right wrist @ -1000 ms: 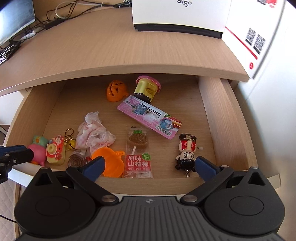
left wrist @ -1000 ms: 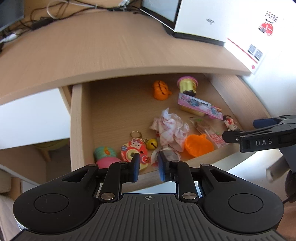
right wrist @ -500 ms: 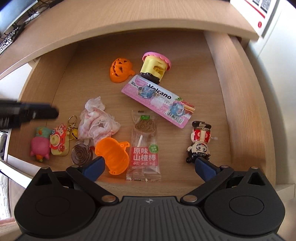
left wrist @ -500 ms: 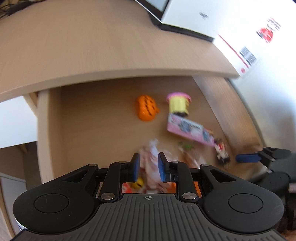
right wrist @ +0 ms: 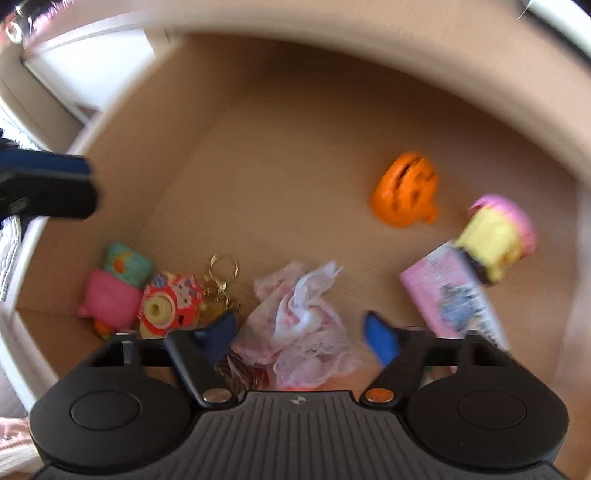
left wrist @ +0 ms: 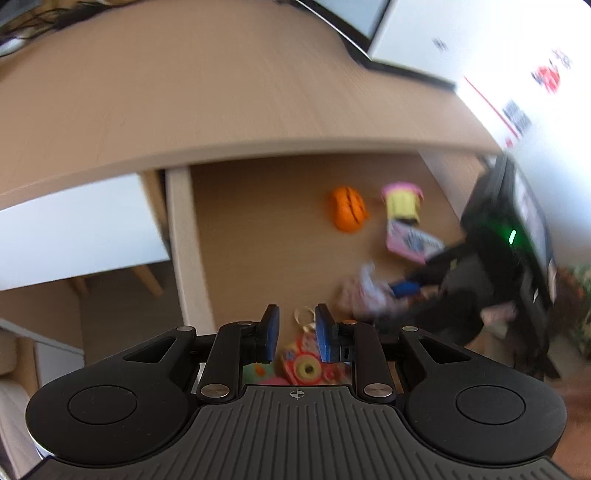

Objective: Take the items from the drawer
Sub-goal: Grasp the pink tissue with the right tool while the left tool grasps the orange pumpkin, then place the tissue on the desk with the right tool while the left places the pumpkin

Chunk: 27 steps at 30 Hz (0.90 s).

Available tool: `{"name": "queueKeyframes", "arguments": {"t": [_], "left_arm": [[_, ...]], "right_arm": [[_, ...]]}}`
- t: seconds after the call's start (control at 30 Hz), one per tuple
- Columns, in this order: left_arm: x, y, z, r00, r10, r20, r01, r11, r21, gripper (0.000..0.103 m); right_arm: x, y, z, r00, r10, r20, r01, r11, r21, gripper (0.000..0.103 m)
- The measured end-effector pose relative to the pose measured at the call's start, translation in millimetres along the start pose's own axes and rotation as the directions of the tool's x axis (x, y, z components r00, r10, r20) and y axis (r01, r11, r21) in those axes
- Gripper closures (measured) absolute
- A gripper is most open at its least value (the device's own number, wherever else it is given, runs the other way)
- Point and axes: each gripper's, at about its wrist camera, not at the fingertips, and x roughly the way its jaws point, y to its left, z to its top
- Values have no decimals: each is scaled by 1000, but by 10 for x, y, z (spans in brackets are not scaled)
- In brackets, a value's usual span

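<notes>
The open wooden drawer point(right wrist: 155, 140) holds small toys. A crumpled pink-white wrapper point(right wrist: 303, 325) lies between the blue fingers of my right gripper point(right wrist: 299, 334). Its jaws are closing around the wrapper, and no pad clearly presses on it. In the left wrist view that gripper point(left wrist: 404, 288) reaches down onto the wrapper point(left wrist: 362, 295). My left gripper point(left wrist: 297, 332) hovers over the drawer's front left corner with a narrow empty gap, above a red keychain charm point(left wrist: 304, 363). The left gripper's finger point(right wrist: 44, 184) shows at the left edge of the right wrist view.
Also in the drawer are an orange pumpkin point(right wrist: 404, 192), a yellow-and-pink toy point(right wrist: 498, 236), a pink snack packet point(right wrist: 450, 291), a pink-and-green toy point(right wrist: 114, 288) and a swirl lollipop point(right wrist: 240, 369). The desktop point(left wrist: 221, 92) overhangs the drawer's back. A white box point(left wrist: 424, 29) stands on it.
My right gripper has swung left and down into the drawer over the crumpled wrapper, and its jaws have narrowed. The left gripper has shifted slightly, with its gap unchanged.
</notes>
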Motion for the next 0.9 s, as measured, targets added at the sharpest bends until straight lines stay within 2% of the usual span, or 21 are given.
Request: {"name": "queueKeyframes", "arguments": {"t": [0.07,0.13,0.2,0.33,0.43,0.5,0.53,0.63,0.73,0.9], "left_arm": [[71,-75,43,1000,-16,2,16,1000,10,80],[155,-156,137,998,-38,40,38,999,-1,80],[269,-260,272,993,-49,104,51,999,-17,80],[569,-523,552,963,-60,263,69,997,-27,79],[853,-701,681,957,-15,289,28,999,-43,77],[985,-778,736,946,62,318,-50,998,-46,77],[1020,-768,750,945,80,318,-72,997,-38,76],[1167,-738,793,955,119,272,-115,993,-29,76],[1327,-729,787,971,108,212,-108,994,-12,76],[1467,-688,816,977,114,182,-110,993,-30,64]], "right_arm": [[-103,-104,24,999,8,32,-9,999,36,85],[-303,-287,-31,994,-3,109,-9,994,111,86],[-476,-518,-127,984,-51,171,17,981,194,86],[-597,-935,-250,957,-201,208,135,946,295,86],[-555,-1169,-283,951,-238,199,157,922,354,86],[-486,-1254,-263,952,-236,196,154,920,359,86],[-441,-1273,-235,953,-236,192,158,923,352,86],[-297,-1272,-159,957,-228,181,160,932,326,86],[-231,-1306,-50,956,-221,191,153,936,316,86],[-181,-1418,170,957,-210,197,135,931,338,86]]}}
